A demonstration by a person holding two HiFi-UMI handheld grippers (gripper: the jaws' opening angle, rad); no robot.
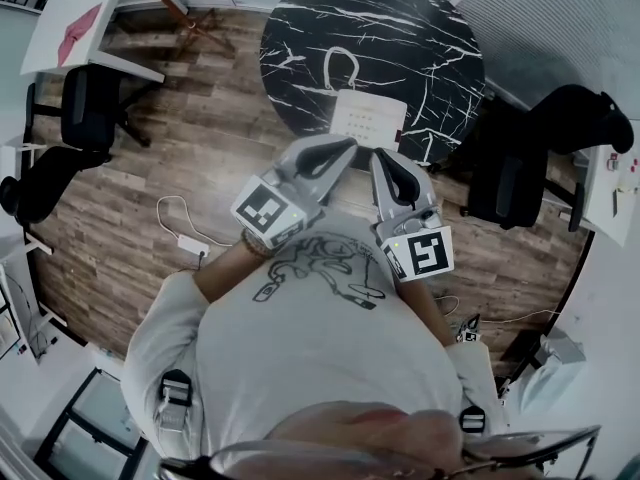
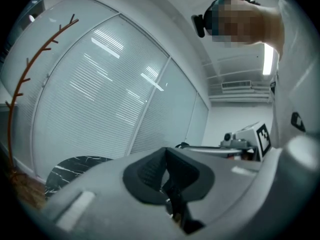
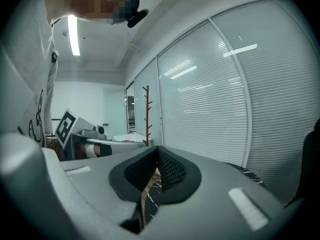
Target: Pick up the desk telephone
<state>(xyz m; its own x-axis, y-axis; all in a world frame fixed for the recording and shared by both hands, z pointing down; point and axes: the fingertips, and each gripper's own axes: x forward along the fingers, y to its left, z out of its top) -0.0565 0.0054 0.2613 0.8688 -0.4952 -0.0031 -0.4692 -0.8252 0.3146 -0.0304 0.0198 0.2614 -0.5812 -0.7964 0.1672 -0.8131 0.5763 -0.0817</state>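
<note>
The white desk telephone point(image 1: 368, 118) sits at the near edge of a round black marble table point(image 1: 400, 28), its cord looping back across the top. Both grippers are held side by side in front of the person's chest, tips aimed at the phone and a short way from the table edge. The left gripper point(image 1: 348, 146) is shut and holds nothing, as the left gripper view confirms point(image 2: 166, 156). The right gripper point(image 1: 378, 156) is shut and empty too point(image 3: 157, 156). Neither gripper view shows the phone; only slivers of the marble table point(image 2: 75, 166) point(image 3: 255, 174) appear.
Black office chairs stand at the left point(image 1: 90, 108) and at the right of the table point(image 1: 560, 128). A white desk point(image 1: 75, 18) is at the back left. A white power adapter with its cable point(image 1: 190, 243) lies on the wood floor. An orange coat rack point(image 3: 146, 114) stands by the blinds.
</note>
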